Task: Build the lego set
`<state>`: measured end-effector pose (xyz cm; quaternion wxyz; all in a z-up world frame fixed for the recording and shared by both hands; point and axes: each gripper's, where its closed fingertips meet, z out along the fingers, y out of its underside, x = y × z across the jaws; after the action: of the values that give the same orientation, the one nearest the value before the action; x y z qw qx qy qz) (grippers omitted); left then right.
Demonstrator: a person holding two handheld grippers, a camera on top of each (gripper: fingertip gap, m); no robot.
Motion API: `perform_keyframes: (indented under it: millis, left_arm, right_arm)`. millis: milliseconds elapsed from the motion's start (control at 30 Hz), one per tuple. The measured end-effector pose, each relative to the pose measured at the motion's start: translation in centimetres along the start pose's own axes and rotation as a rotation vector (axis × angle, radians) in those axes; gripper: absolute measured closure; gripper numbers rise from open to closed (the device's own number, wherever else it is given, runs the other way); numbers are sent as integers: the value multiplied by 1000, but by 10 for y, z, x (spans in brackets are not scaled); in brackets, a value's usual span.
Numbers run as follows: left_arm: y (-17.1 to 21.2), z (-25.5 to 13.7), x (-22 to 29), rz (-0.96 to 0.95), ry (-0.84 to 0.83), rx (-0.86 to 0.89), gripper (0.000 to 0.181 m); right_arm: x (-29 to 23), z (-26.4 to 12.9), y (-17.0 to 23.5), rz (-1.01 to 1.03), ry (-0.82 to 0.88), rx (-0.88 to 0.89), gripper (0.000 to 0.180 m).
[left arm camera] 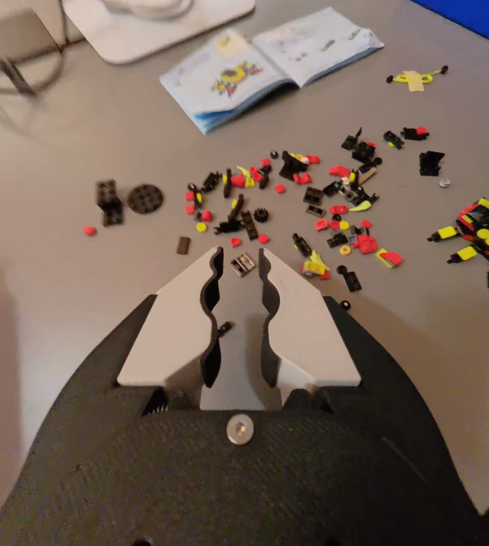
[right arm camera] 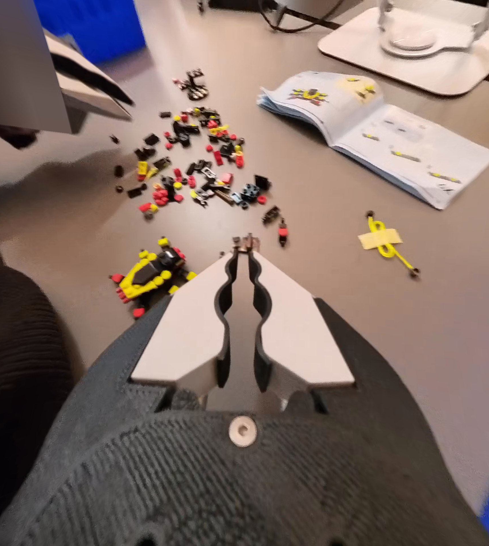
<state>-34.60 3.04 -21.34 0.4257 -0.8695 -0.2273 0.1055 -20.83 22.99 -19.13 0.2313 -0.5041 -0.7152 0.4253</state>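
Two tools are over the grey tabletop. Left tool hangs with a moderate gap between its fingertips, nothing gripped; a small grey plate lies on the tabletop in that gap, just beyond the tips. Right tool is pinched nearly closed on a small grey-and-dark piece sticking out past its tips.

Outward from the left tool: loose bricks in black, red and yellow, too many and too blurred to count, spread ahead and to the right. One round black plate and one black block sit apart on the left, with bare tabletop around them. One red stud lies alone, nearer.

One partly built yellow, black and red model rests just left of the right tool's fingers. One yellow string with a pale tag lies well off to the right, with open room around it.

One instruction booklet lies open beyond the pile; its print is too blurred to read. One white stand base sits at the far edge. Blue surface borders the tabletop.
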Motion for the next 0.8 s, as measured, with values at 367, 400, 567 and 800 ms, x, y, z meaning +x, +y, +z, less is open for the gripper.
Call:
perform_keyframes:
  millis: [367,400,567,800]
  left_arm:
    - [20,11,-34,-168,-26,-75,157]
    - [20,13,-35,-164,-30,-78,157]
    - [23,28,-47,-73,-70,-115,160]
    - [-6,40,-38,-41,-13,-14,166]
  right_arm:
    - [2,-3,-11,44,-61,111,176]
    - [2,-3,-10,59,-71,110,175]
    - [2,-2,-8,77,-95,106,174]
    - [2,-2,-6,68,-94,97,174]
